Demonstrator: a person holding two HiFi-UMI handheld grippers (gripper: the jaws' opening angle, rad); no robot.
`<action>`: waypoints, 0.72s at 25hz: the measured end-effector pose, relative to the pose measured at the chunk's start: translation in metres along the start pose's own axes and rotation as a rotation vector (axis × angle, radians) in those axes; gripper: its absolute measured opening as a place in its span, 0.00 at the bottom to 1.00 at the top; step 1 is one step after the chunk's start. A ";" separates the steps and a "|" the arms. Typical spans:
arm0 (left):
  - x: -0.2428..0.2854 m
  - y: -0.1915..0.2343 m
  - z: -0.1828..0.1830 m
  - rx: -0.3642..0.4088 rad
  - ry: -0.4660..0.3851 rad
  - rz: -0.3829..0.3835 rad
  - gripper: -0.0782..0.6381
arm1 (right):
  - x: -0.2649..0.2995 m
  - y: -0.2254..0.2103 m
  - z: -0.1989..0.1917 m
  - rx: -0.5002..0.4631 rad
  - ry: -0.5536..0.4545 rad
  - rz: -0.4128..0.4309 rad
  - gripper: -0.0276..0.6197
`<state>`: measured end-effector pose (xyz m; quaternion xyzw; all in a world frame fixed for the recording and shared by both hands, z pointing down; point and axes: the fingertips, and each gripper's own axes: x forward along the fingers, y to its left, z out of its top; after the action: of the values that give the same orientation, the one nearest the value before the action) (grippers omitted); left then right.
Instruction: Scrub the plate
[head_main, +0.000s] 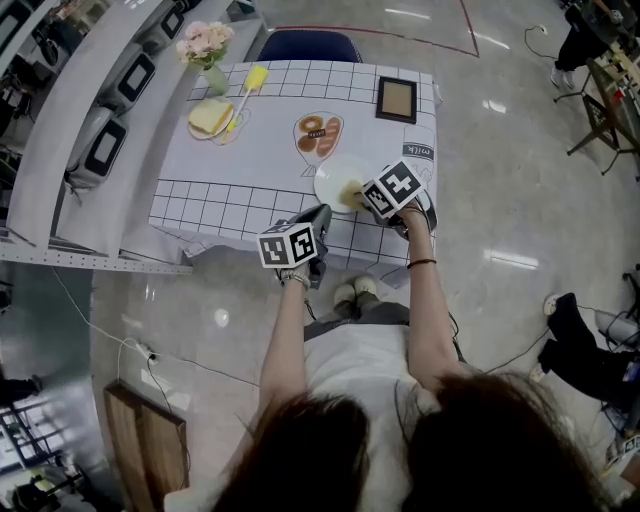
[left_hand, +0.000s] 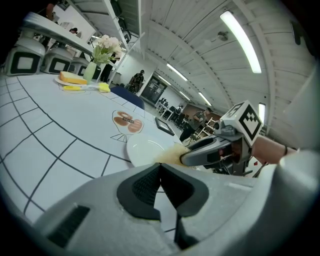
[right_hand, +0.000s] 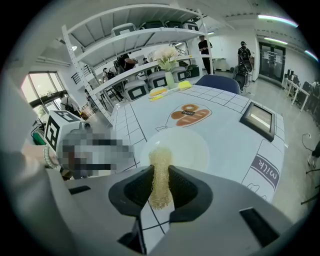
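A white plate (head_main: 335, 178) lies on the checked tablecloth near the table's front right; it also shows as the plate (left_hand: 144, 149) and the plate (right_hand: 185, 146) in the gripper views. My right gripper (head_main: 360, 195) is shut on a yellowish fibrous scrubber (right_hand: 160, 172), whose tip rests at the plate's near rim. From the left gripper view the scrubber (left_hand: 171, 155) sits at the plate's edge. My left gripper (head_main: 320, 218) hovers at the table's front edge, left of the plate; its jaws (left_hand: 160, 172) are shut with nothing between them.
At the back left stand a flower vase (head_main: 207, 48), a yellow sponge on a small dish (head_main: 210, 117) and a yellow-headed brush (head_main: 247, 88). A picture frame (head_main: 397, 99) lies back right. A blue chair (head_main: 308, 45) is behind the table, shelving (head_main: 90, 130) to the left.
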<state>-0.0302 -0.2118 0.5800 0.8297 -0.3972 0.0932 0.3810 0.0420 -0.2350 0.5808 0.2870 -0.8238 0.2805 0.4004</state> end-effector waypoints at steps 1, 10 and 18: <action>-0.001 0.001 0.000 -0.003 -0.003 0.004 0.12 | 0.001 0.002 0.001 -0.005 0.004 0.006 0.17; -0.008 0.010 -0.002 -0.021 -0.017 0.025 0.12 | 0.013 0.020 0.006 -0.052 0.030 0.064 0.17; -0.011 0.016 0.000 -0.029 -0.030 0.039 0.12 | 0.019 0.025 0.010 -0.071 0.037 0.084 0.17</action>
<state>-0.0495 -0.2119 0.5840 0.8174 -0.4204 0.0825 0.3851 0.0096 -0.2299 0.5857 0.2325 -0.8369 0.2729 0.4136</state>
